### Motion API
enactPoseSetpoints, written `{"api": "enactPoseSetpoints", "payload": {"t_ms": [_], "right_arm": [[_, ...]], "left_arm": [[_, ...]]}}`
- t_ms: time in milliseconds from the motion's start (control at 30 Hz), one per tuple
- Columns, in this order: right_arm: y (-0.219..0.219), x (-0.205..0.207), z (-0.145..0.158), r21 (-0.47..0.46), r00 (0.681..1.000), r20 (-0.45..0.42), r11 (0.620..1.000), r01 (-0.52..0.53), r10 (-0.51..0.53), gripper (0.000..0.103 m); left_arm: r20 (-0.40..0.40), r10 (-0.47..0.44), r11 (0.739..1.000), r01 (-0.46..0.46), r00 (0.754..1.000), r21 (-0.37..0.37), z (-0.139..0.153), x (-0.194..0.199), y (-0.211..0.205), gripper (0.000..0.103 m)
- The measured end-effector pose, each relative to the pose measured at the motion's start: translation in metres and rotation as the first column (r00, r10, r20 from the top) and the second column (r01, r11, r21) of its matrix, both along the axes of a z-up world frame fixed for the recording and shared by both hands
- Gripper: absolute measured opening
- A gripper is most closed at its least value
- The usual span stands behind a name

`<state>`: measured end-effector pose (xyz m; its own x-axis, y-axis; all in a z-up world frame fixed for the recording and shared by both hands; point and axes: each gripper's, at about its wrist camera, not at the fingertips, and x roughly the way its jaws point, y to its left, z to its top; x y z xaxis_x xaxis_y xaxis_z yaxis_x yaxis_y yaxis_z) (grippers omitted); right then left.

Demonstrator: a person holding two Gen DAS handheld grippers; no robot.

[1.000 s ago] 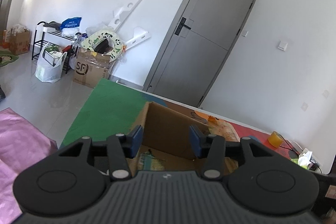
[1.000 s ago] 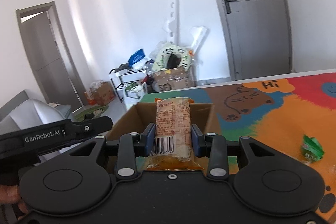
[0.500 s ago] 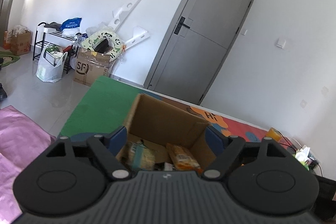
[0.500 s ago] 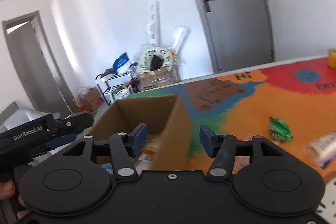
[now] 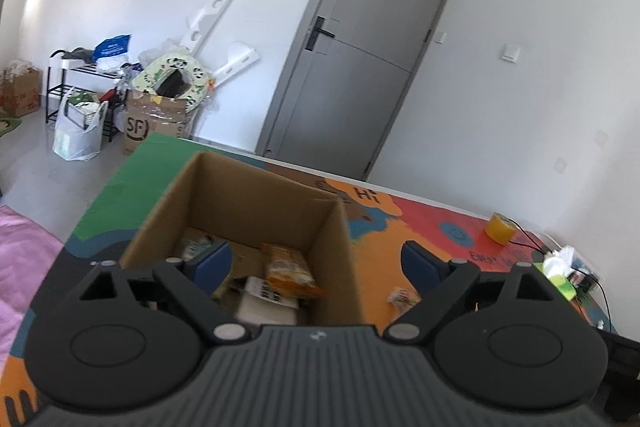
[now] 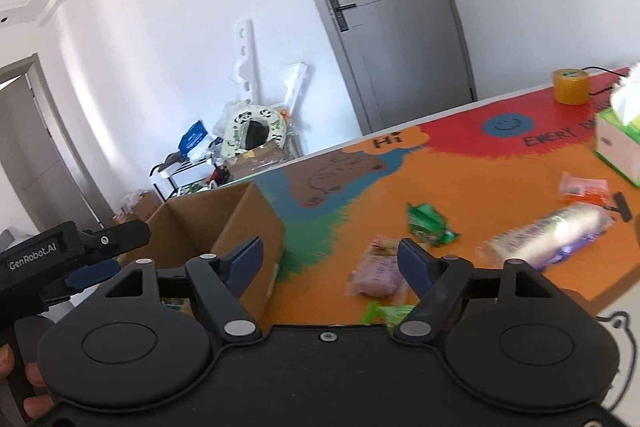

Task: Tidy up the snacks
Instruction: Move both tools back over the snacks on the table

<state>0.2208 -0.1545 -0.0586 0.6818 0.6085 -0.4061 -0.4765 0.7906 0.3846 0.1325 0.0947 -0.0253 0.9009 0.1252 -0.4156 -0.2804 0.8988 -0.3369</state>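
Left wrist view: the left gripper (image 5: 316, 261) hangs over the cardboard box (image 5: 256, 195), jaws wide apart, empty; an orange snack packet (image 5: 286, 269) lies inside. On the right wrist view, the right gripper (image 6: 330, 259), also spread and empty, sits right of the box above the mat (image 6: 460, 179), near a pink packet (image 6: 376, 273), a green packet (image 6: 428, 223) and a purple packet (image 6: 548, 237).

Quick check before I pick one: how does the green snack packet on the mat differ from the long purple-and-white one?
The green packet is small and crumpled; the long purple-and-white packet is a smooth, shiny tube shape. The green packet lies nearer the cardboard box; the long packet lies farther right, toward the tissue box. Both rest loose on the mat, outside the cardboard box, untouched by the open right gripper.
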Motion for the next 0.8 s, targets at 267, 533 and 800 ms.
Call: {"api": "enactPoseSetpoints", "payload": {"t_ms": [267, 533, 800], "right_arm": [[-0.036, -0.002, -0.005, 0.011, 0.998, -0.003, 0.998, 0.058, -0.058, 0.081], [-0.069, -0.002, -0.011, 0.017, 0.994, -0.015, 0.994, 0.104, -0.104, 0.081], [-0.095, 0.002, -0.019, 0.033, 0.989, -0.032, 0.989, 0.145, -0.144, 0.081]], "left_arm": [[-0.003, -0.062, 0.998, 0.062, 0.998, 0.01, -0.001, 0.006, -0.036, 0.092], [-0.007, -0.123, 0.992, 0.123, 0.992, 0.017, -0.003, 0.013, -0.065, 0.092], [-0.011, -0.173, 0.984, 0.174, 0.985, 0.03, -0.006, 0.02, -0.09, 0.092]]}}
